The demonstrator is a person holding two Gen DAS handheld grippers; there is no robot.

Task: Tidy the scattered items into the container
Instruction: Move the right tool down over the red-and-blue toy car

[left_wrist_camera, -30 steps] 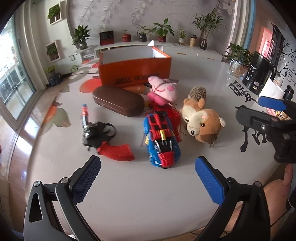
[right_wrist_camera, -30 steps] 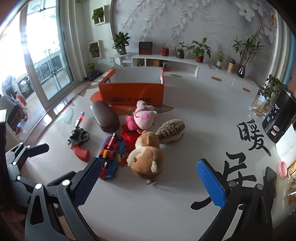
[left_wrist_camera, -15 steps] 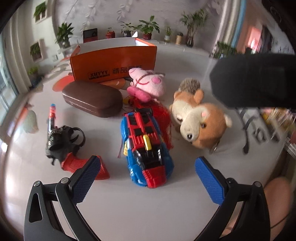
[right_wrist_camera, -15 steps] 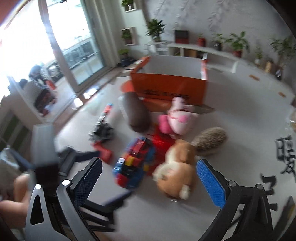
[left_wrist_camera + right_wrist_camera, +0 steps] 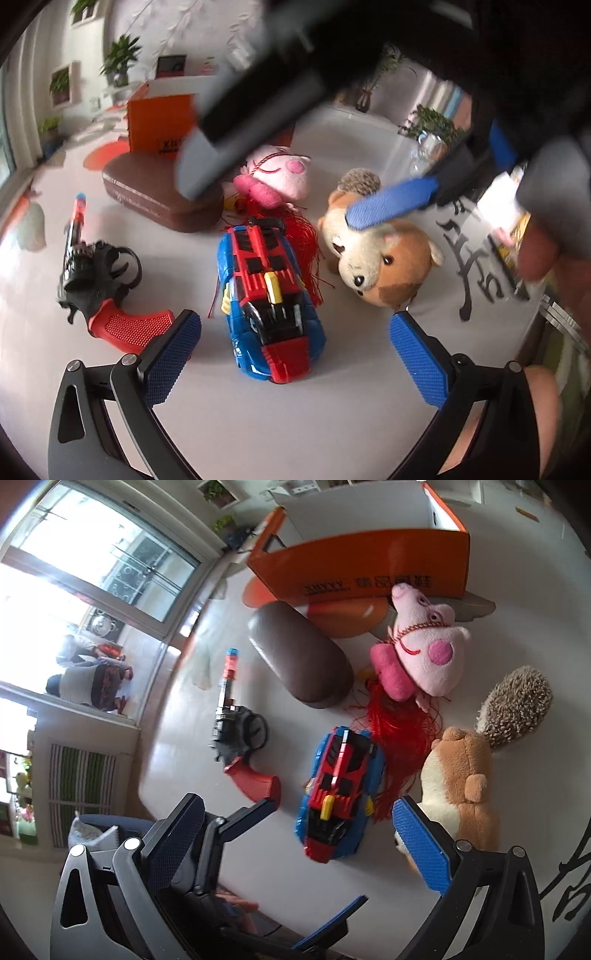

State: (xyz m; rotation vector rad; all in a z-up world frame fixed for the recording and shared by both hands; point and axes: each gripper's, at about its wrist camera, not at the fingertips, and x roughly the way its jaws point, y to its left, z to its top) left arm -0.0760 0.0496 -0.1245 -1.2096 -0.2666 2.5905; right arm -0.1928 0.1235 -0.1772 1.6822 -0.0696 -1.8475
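The blue-and-red toy car [image 5: 272,302] lies on the white counter [image 5: 258,424] directly ahead of the left tongs [image 5: 291,350], whose blue pads stand released and wide apart, empty. The right tongs [image 5: 299,834], also spread and empty, hang above it, with a brown plush hamster [image 5: 461,786] by their right pad. Left of the car lies a toy revolver [image 5: 236,738]; beyond, the orange box [image 5: 369,568].
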